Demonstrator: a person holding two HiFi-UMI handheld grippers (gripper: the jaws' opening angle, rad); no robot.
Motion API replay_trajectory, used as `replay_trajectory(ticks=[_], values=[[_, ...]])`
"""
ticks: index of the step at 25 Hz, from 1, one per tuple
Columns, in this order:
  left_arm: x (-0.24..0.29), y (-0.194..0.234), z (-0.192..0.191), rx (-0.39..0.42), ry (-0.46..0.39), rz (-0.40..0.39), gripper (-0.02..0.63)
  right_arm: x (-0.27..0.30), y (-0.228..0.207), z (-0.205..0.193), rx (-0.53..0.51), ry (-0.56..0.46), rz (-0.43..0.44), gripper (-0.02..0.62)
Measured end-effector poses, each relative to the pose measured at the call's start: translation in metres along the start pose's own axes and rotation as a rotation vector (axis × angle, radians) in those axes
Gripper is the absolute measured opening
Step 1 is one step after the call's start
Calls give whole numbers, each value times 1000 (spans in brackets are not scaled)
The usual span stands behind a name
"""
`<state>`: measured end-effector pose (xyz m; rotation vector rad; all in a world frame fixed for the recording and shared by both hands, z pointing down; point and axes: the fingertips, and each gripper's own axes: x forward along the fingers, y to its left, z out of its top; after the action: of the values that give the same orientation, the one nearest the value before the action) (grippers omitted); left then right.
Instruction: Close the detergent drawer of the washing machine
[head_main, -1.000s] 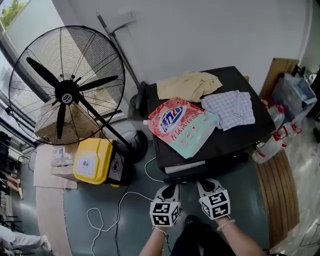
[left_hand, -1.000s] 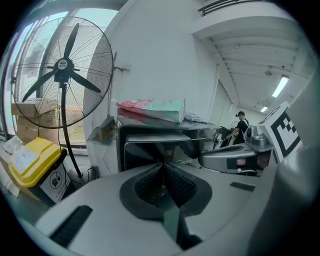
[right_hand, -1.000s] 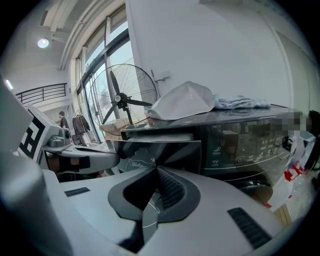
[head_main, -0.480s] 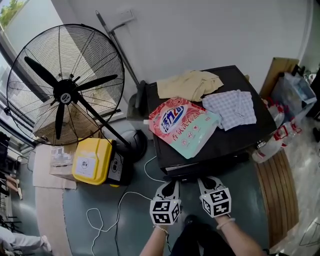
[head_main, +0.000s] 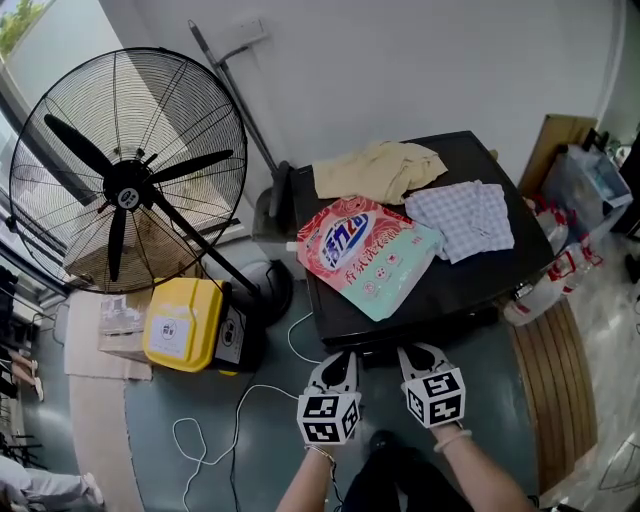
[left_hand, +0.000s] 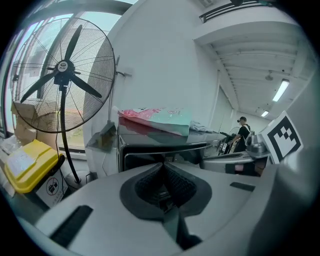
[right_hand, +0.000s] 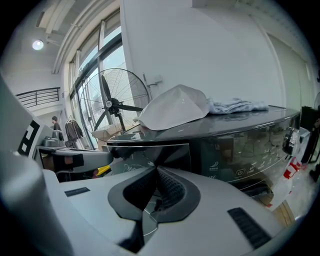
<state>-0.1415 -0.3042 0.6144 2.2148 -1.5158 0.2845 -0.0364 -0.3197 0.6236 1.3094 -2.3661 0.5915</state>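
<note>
Bag (head_main: 364, 250) and cloths (head_main: 459, 218) are being carried on washer (head_main: 440, 290); fan (head_main: 125, 170) beside. Left tool (head_main: 339, 360) and right tool (head_main: 415, 354), each pressed together, are being held at drawer (right_hand: 150, 150), now pushed in versus earlier.

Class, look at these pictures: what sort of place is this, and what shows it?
Probably a laundry or utility corner: a washing machine with a detergent bag and clothes on top, and a big fan standing beside it.

Detergent bag (head_main: 365, 255) and clothes (head_main: 380, 170) lie on the washing machine (head_main: 470, 280), fan (head_main: 125, 170) to its left
</note>
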Motion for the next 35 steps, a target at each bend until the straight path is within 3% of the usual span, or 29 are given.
replay_trajectory(ticks=[35], values=[[12,-5,-6,12,33,-6,15,5,-2,1,52,-32,10,26]])
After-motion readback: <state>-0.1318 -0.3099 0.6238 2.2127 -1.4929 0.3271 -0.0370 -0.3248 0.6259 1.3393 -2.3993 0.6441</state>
